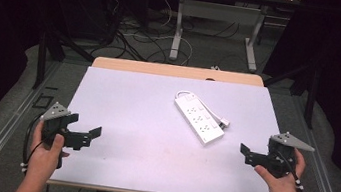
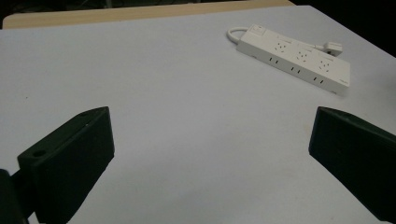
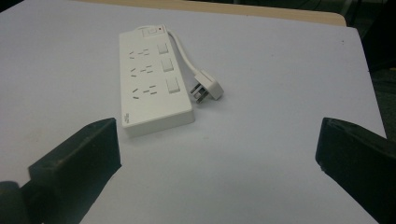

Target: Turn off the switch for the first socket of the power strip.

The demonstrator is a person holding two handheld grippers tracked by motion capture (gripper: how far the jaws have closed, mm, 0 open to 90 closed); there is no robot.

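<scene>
A white power strip lies flat on the white table sheet, right of centre, with its short cord looped round to a white plug that rests beside it. My left gripper is held at the near left and stands open, with nothing between its jaws. My right gripper is held at the near right, also open and empty. The left gripper view has the power strip far off at the upper right. In the right gripper view the strip and plug lie just ahead of the wide jaws.
The table's wooden far edge shows beyond the sheet. Behind it stand another desk's legs and loose cables on the floor. Metal rails run along both sides of the table.
</scene>
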